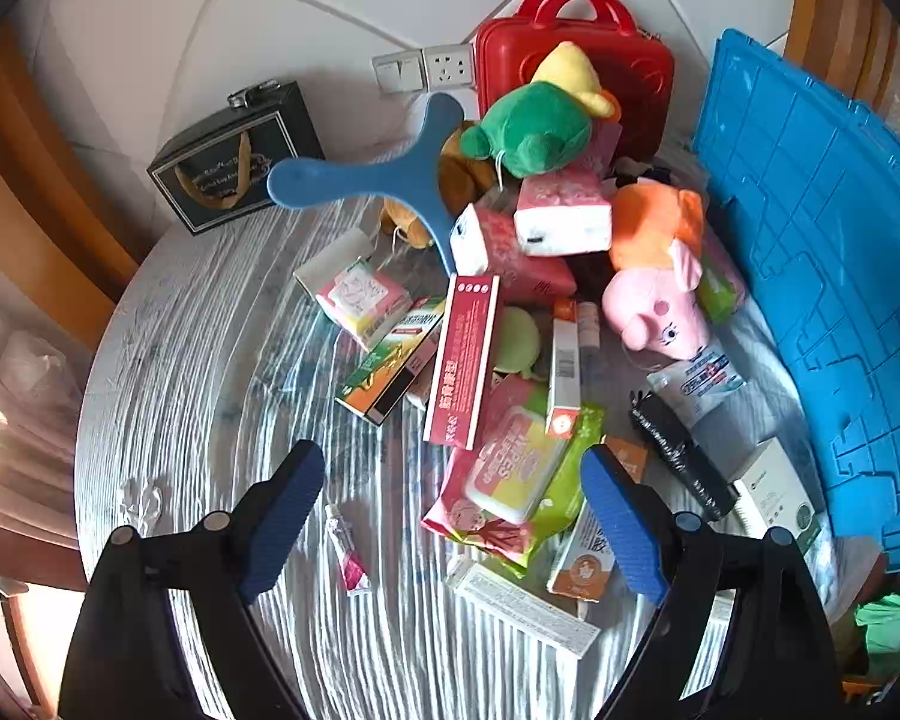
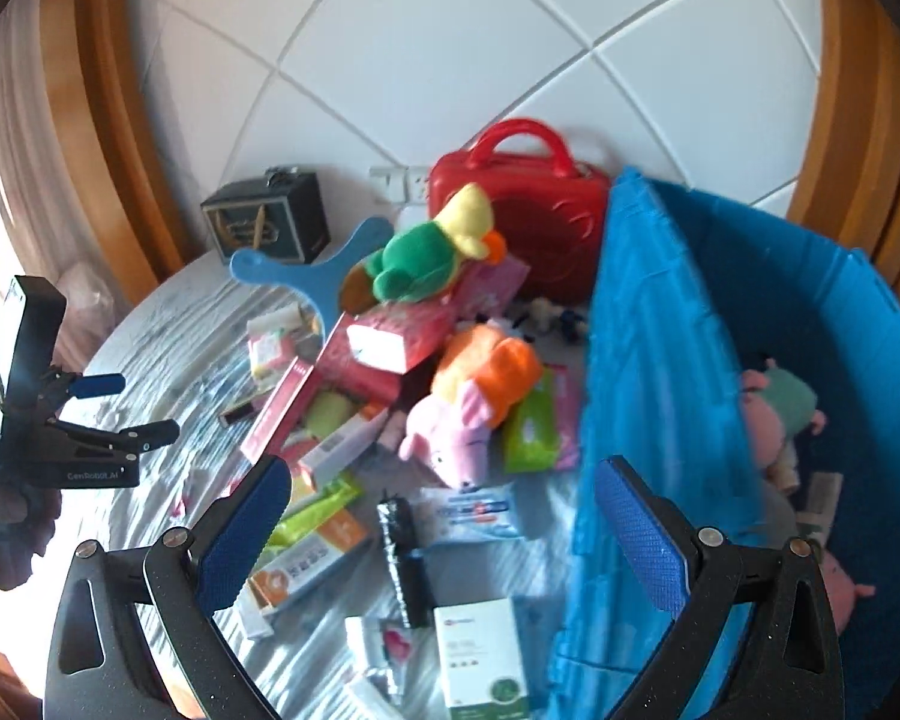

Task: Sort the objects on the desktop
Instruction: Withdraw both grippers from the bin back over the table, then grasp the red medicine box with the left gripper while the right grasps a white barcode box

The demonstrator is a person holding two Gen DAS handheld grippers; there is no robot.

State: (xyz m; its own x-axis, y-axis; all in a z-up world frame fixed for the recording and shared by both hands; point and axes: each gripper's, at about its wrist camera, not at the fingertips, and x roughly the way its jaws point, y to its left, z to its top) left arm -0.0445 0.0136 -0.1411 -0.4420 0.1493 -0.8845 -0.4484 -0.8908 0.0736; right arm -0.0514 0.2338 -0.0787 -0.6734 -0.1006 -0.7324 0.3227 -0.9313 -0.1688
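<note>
A heap of mixed objects covers the round table [image 1: 210,372]: a pink pig plush [image 1: 660,312] [image 2: 450,426], a green and yellow plush [image 1: 534,126] [image 2: 426,258], a blue boomerang [image 1: 384,168], tissue packs, medicine boxes and a wipes pack [image 1: 510,474]. My left gripper [image 1: 450,468] hangs open above the wipes pack, touching nothing; it also shows at the left edge of the right wrist view [image 2: 144,408]. My right gripper [image 2: 444,480] is open and empty over a black tube [image 2: 405,558] and a white box [image 2: 480,654], beside the blue crate [image 2: 660,360].
The blue crate [image 1: 822,276] stands on the right with plush toys [image 2: 774,408] inside. A red carry case [image 1: 630,60] and a black box [image 1: 234,156] stand against the back wall. A small tube [image 1: 348,552] lies on the cloth near the left fingers.
</note>
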